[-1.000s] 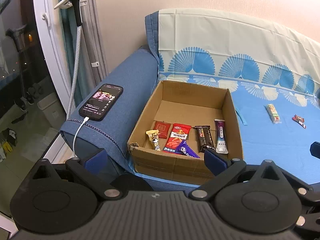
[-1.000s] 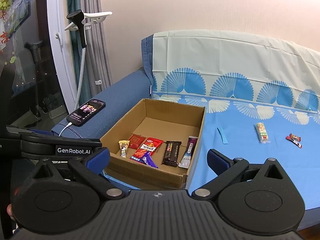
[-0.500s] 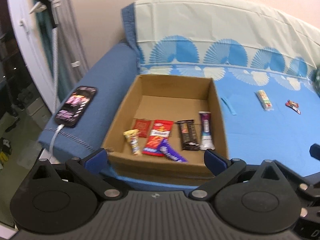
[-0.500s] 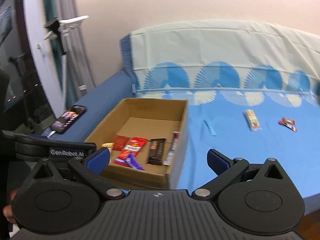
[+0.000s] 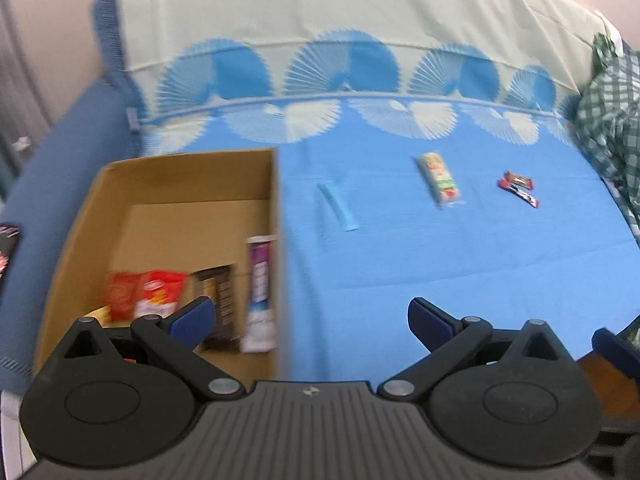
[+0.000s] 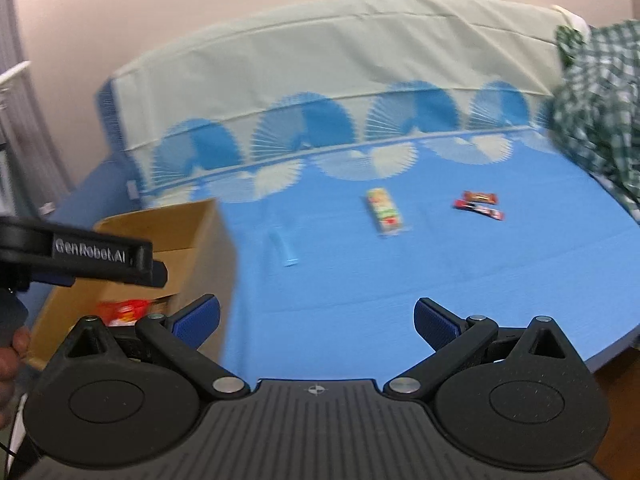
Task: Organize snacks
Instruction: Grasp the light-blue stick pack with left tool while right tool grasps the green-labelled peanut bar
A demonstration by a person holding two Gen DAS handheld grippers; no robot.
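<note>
A cardboard box (image 5: 276, 216) (image 6: 200, 228) sits on the blue sofa cover at the left, holding several snack packets: red ones (image 5: 156, 294), a dark bar (image 5: 218, 300) and a purple-white tube (image 5: 260, 284). Loose on the cover lie a thin blue stick (image 5: 338, 208) (image 6: 284, 248), a green-white wafer pack (image 5: 440, 178) (image 6: 385, 211) and two small red bars (image 5: 518, 188) (image 6: 478, 204). My left gripper (image 5: 310, 320) is open over the box's right wall, holding nothing. My right gripper (image 6: 316, 318) is open above the cover, well short of the loose snacks.
A green checked cloth (image 5: 608, 120) (image 6: 600, 104) is piled at the right end of the sofa. The pale backrest (image 5: 340, 16) rises behind. The sofa's front edge and a wood floor (image 6: 616, 376) show at lower right. A phone (image 5: 6, 248) lies on the left armrest.
Both grippers have swung to the right: the box slid toward the left of each view, and the loose snacks and checked cloth came further in. Both stay open. The current frames are motion-blurred.
</note>
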